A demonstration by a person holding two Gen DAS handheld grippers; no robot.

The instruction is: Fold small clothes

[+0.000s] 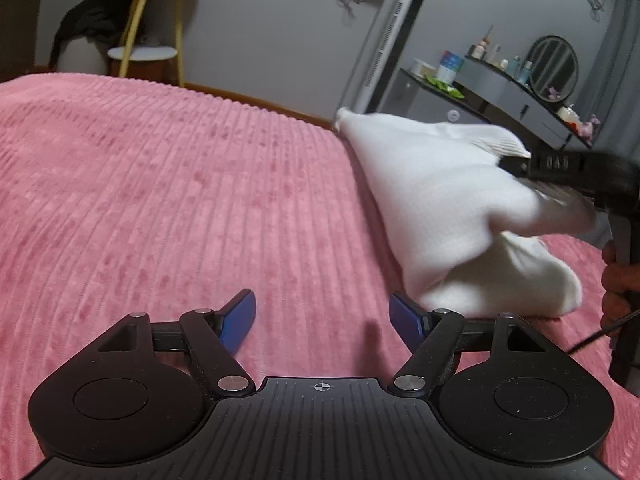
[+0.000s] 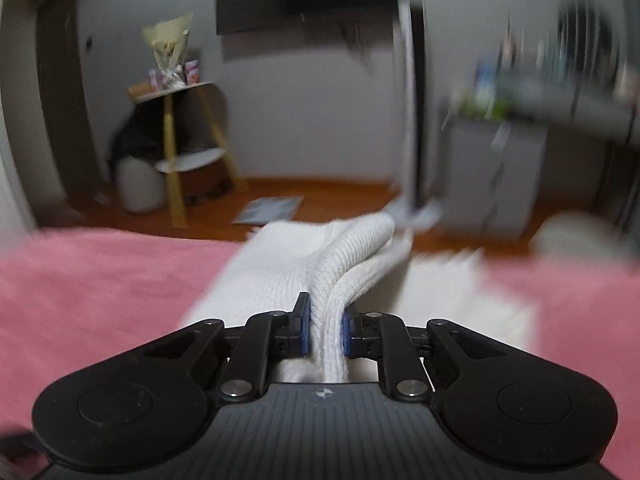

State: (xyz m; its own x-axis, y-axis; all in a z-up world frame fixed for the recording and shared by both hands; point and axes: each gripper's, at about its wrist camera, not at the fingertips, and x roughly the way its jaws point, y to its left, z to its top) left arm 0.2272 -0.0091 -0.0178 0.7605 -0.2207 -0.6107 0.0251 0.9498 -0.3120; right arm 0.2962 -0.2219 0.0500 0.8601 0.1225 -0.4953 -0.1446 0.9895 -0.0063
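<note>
- Left tongs (image 1: 322,314): spread wide, blue pads (image 1: 240,312) well apart, nothing between them. They hover low over the bed, with the right-hand pad just beside the lower end of the white garment; contact cannot be told.
- Right tongs (image 2: 325,330): closed tight on a ribbed fold of white knit fabric, which is squeezed between the blue pads (image 2: 306,332) and runs back under the tool body. In the left wrist view the same tool (image 1: 560,168) enters from the right edge, its tip buried in the upper part of the cloth.
- White garment (image 1: 452,208) (image 2: 344,256): small knit piece with a ribbed edge, lifted partly off the bed by the right tongs. Its lower portion rests on the blanket; its upper portion is raised and draped. The exact type of garment cannot be told.
- Bed (image 1: 160,184): covered by a pink ribbed blanket, which carries the garment toward its right side.
- Hand (image 1: 618,280): the person's right hand, partly seen at the right edge, gripping the handle of the right tool.
- Side stand (image 1: 148,40) (image 2: 184,128): yellow legs, two round white shelves, against the grey wall beyond the bed, with small items on top and dark cloth hanging beside it.
- Dressing counter (image 1: 516,100): grey, at the far right, carrying bottles, small containers and a round mirror (image 1: 554,68).
- Right wrist view: strongly blurred toward its right half.
</note>
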